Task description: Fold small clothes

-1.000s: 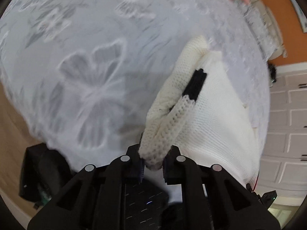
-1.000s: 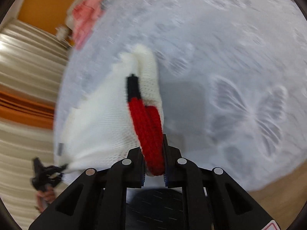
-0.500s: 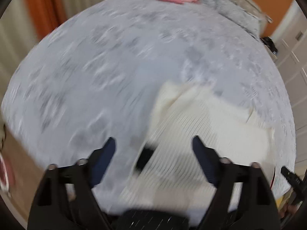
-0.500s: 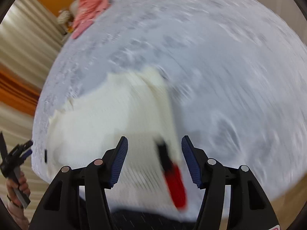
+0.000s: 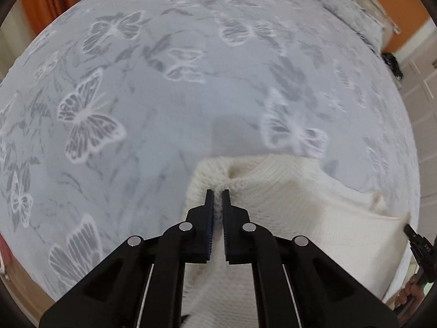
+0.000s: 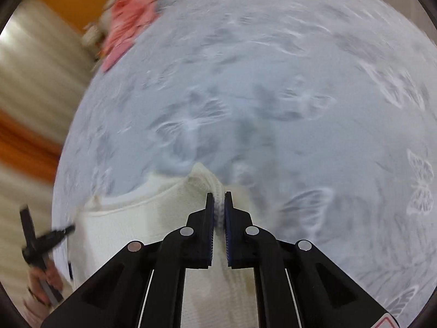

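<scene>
A cream knitted sweater (image 5: 295,207) lies flat on the bed; it also shows in the right wrist view (image 6: 131,229). My left gripper (image 5: 217,192) is shut on a pinch of knit at the sweater's far left corner. My right gripper (image 6: 218,194) is shut on a pinch of knit at the sweater's far right corner. Both pinches are raised a little off the bed. The sleeve cuffs with red and black bands are hidden.
The bed is covered with a grey butterfly-print bedspread (image 5: 153,104). A pink garment (image 6: 128,27) lies at the far end near the pillows. White cupboard doors (image 5: 420,98) stand to the right. Each view shows the other hand-held gripper at its edge (image 6: 38,240).
Both grippers let go of the sleeve cuffs, opened, moved over the flat sweater, and have now shut on its far corners.
</scene>
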`<state>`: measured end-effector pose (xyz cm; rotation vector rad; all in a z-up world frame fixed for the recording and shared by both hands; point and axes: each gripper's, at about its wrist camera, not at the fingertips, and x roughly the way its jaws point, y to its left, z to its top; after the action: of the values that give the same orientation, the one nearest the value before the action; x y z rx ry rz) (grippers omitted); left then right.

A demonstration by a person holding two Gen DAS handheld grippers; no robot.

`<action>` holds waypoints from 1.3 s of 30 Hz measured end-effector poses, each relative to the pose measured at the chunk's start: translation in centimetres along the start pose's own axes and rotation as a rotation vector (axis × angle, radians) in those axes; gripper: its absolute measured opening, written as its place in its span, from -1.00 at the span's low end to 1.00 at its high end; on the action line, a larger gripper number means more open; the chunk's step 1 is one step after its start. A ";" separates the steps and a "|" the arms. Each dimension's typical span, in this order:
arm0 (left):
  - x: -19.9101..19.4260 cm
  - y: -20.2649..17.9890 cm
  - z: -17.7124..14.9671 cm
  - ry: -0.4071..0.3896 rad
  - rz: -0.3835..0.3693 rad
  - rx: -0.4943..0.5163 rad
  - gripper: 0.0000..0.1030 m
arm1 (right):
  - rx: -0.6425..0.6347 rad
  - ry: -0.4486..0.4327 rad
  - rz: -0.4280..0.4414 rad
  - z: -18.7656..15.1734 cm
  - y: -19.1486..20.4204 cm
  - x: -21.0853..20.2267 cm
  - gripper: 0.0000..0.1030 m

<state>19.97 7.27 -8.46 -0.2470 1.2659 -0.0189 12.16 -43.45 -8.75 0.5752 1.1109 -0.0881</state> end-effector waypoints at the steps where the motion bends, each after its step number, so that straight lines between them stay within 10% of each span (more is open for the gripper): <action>1: 0.9 0.2 0.1 0.005 -0.001 0.001 -0.89 | 0.013 0.048 -0.024 0.0 -0.9 1.7 -0.89; 13: -2.3 -1.8 -1.2 -0.064 0.043 0.088 -0.41 | -0.088 -0.077 -0.003 -5.0 3.8 -4.5 -0.52; 22: -6.0 -4.3 -4.9 -0.105 0.153 0.230 -0.33 | -0.091 0.089 -0.133 -8.3 1.9 0.4 -0.93; 27: -7.2 -4.3 -6.1 -0.115 0.171 0.258 -0.25 | -0.083 0.031 -0.071 -8.4 4.1 -3.1 -0.83; 39: -6.3 2.0 -9.1 -0.007 0.067 0.049 -0.03 | -0.378 0.122 -0.007 -11.0 17.8 0.5 -0.83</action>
<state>9.20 8.59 -5.45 -0.1619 1.2642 0.0088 9.51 -22.93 -5.65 0.2403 1.2109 0.1513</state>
